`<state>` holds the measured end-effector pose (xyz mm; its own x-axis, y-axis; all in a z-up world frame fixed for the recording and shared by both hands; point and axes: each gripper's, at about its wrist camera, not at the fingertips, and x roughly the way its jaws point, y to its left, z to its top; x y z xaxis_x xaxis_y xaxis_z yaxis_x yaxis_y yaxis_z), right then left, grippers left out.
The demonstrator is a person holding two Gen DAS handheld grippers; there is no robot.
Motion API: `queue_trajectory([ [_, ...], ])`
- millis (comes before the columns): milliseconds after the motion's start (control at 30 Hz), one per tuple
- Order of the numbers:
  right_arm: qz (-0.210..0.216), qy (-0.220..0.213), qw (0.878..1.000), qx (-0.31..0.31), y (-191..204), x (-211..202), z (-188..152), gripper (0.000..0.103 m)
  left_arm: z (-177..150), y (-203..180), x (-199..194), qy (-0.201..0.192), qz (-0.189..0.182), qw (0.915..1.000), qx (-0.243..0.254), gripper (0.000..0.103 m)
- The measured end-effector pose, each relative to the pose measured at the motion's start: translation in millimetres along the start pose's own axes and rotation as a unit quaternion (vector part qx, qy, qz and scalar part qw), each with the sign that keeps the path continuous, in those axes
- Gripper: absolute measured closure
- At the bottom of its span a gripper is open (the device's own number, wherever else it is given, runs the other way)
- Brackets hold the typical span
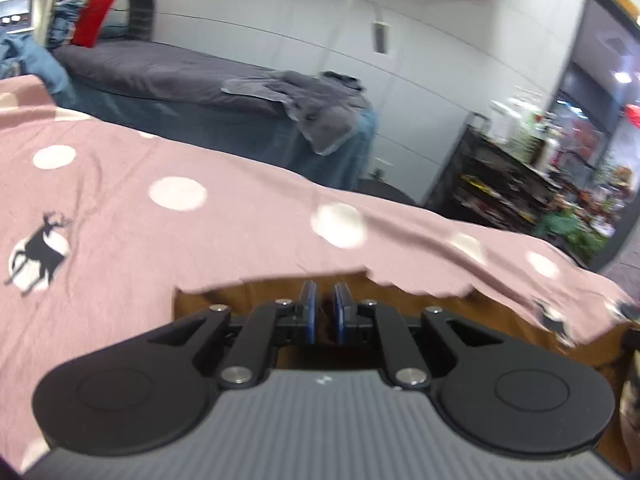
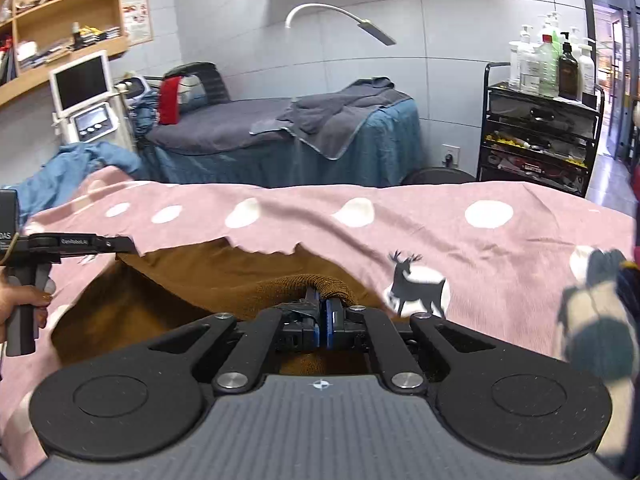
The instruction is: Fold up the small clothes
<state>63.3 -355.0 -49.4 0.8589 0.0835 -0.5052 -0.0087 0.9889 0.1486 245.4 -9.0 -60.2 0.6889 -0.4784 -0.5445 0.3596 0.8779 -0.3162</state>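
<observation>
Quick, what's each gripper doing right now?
Left gripper: nearly closed, holding nothing visible.
Right gripper: closed on the brown garment ribbed edge.

Left gripper (image 1: 325,300): blue pads nearly together with a thin gap; seen from the right wrist it reaches in level from the left edge.
Left hand (image 2: 16,300): wrapped around the grey handle.
Right gripper (image 2: 321,312): jaws closed on brown knit garment (image 2: 328,282) edge.
</observation>
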Motion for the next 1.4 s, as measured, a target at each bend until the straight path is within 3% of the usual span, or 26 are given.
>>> queue_trajectory([
  [100, -0.005, 0.011, 1.0, 0.0, -1.4, 26.5, 6.9, 0.098, 10.1, 12.1, 22.0, 0.0, 0.028, 0.9994, -0.02, 0.094],
  [200, -0.036, 0.033, 0.999, -0.01, -1.4, 45.9, 5.1, 0.098, 14.6, 16.9, 37.7, 0.027, 0.038, 0.9988, -0.014, 0.093],
  [267, -0.039, 0.038, 0.999, 0.002, -6.4, 48.5, 0.3, 0.098, 13.1, 20.2, 40.9, 0.045, 0.026, 0.9986, -0.011, 0.089],
  [333, -0.042, 0.044, 0.998, 0.007, -10.5, 49.6, -4.3, 0.098, 10.3, 18.7, 44.5, 0.063, 0.003, 0.998, 0.008, 0.075],
  [400, -0.037, 0.05, 0.998, 0.01, -12.8, 49.5, -8.8, 0.098, 6.5, 13.1, 49.9, 0.094, -0.016, 0.995, 0.031, 0.038],
  [467, -0.036, 0.05, 0.998, 0.01, -13.1, 48.4, -11.4, 0.098, 2.9, 5.3, 56.5, 0.122, -0.038, 0.9899, 0.061, 0.03],
  [567, -0.033, 0.052, 0.998, 0.023, -15.4, 51.6, -10.7, 0.096, -2.2, -10.7, 68.0, 0.148, -0.019, 0.9809, 0.125, 0.029],
  [600, -0.031, 0.053, 0.998, 0.029, -17.0, 51.3, -11.0, 0.094, -3.9, -15.4, 70.5, 0.15, -0.016, 0.9786, 0.14, 0.03],
  [667, -0.024, 0.044, 0.997, 0.058, -24.3, 49.8, -10.9, 0.068, -5.8, -22.2, 74.2, 0.153, -0.023, 0.9755, 0.156, 0.037],
  [733, -0.008, 0.006, 0.995, 0.099, -34.2, 41.6, -10.5, 0.0, -7.1, -27.2, 78.1, 0.157, -0.021, 0.9742, 0.161, 0.043],
  [800, -0.032, -0.018, 0.995, 0.089, -32.3, 33.6, -8.1, 0.0, -8.5, -28.6, 82.6, 0.161, -0.009, 0.9739, 0.16, 0.047],
  [867, -0.049, -0.013, 0.998, 0.029, -19.8, 32.1, -5.5, 0.024, -9.4, -25.5, 85.8, 0.162, -0.006, 0.9755, 0.149, 0.049],
  [900, -0.047, -0.011, 0.999, 0.007, -15.6, 32.1, -5.4, 0.051, -10.0, -25.0, 86.2, 0.158, -0.006, 0.9764, 0.147, 0.049],
  [933, -0.046, -0.005, 0.999, -0.014, -10.9, 33.0, -5.5, 0.057, -10.0, -25.1, 86.6, 0.156, -0.006, 0.9768, 0.147, 0.049],
  [1000, -0.058, 0.011, 0.997, -0.039, -6.3, 37.5, -7.6, 0.056, -10.0, -25.4, 87.0, 0.155, -0.006, 0.9767, 0.148, 0.057],
  [1100, -0.071, 0.006, 0.997, -0.04, -9.5, 40.1, -11.4, 0.042, -10.0, -27.6, 86.7, 0.157, -0.015, 0.9768, 0.145, 0.073],
  [1133, -0.075, 0.01, 0.996, -0.04, -11.3, 40.8, -12.8, 0.042, -10.4, -29.1, 86.2, 0.157, -0.017, 0.9767, 0.145, 0.075],
  [1200, -0.074, 0.012, 0.996, -0.039, -12.9, 39.7, -14.3, 0.042, -11.1, -32.3, 85.5, 0.154, -0.018, 0.977, 0.147, 0.095],
  [1300, -0.063, 0.01, 0.997, -0.037, -13.0, 36.4, -15.1, 0.031, -5.5, -33.2, 81.2, 0.121, 0.006, 0.9816, 0.148, 0.097],
  [1400, -0.061, 0.006, 0.997, -0.041, -12.6, 34.1, -14.9, 0.029, 9.5, -21.9, 81.9, 0.104, 0.022, 0.9863, 0.126, 0.097],
])
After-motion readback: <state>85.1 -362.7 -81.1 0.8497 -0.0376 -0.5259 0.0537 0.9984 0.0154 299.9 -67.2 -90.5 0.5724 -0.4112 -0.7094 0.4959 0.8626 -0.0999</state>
